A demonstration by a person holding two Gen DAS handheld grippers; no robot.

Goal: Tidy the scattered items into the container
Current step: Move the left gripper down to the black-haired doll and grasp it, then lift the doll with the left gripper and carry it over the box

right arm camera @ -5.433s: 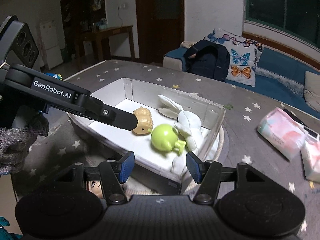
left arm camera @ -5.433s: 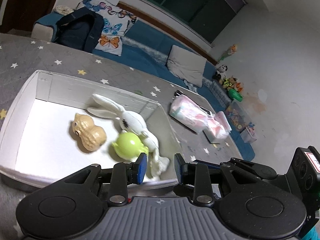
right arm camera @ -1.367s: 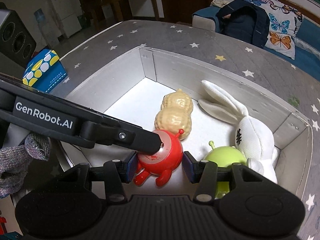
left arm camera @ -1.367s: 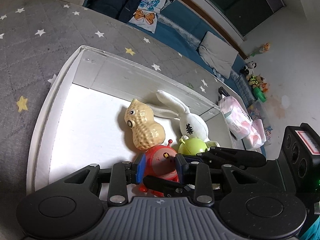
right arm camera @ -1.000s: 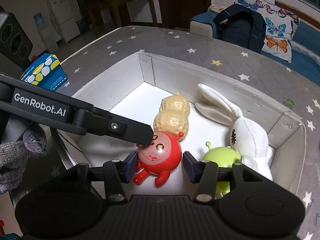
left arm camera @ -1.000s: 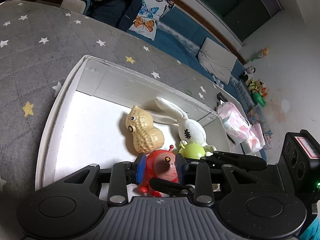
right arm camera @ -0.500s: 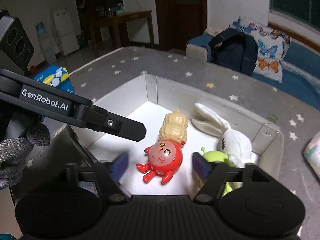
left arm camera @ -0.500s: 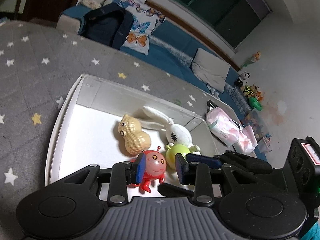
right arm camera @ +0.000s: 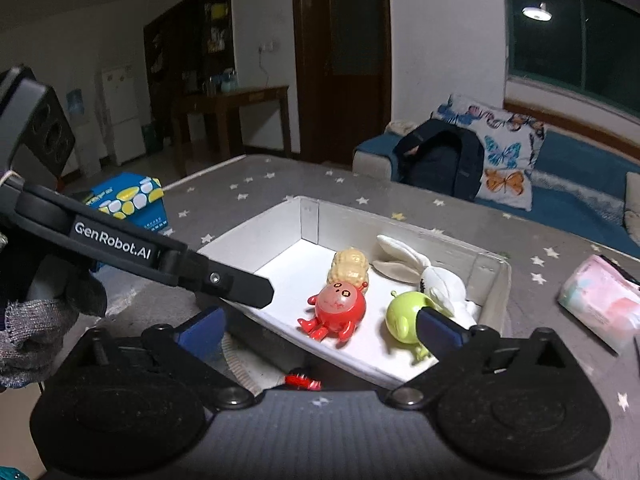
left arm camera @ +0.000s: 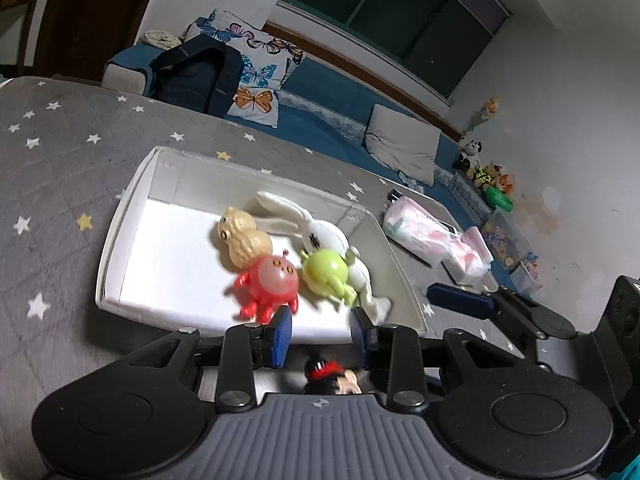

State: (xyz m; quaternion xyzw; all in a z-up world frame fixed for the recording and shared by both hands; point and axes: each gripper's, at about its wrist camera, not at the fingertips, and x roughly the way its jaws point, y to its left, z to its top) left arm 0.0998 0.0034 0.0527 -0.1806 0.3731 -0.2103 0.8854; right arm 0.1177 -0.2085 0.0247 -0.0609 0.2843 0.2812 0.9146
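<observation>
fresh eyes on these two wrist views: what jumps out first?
The white box on the star-print grey cover, with four toys bunched at one end: a red round figure lying by a peanut toy, a green figure and a white plush rabbit. Both grippers hang near the box's front edge, jaws open and empty: left gripper, right gripper. A pink pack lies outside the box.
</observation>
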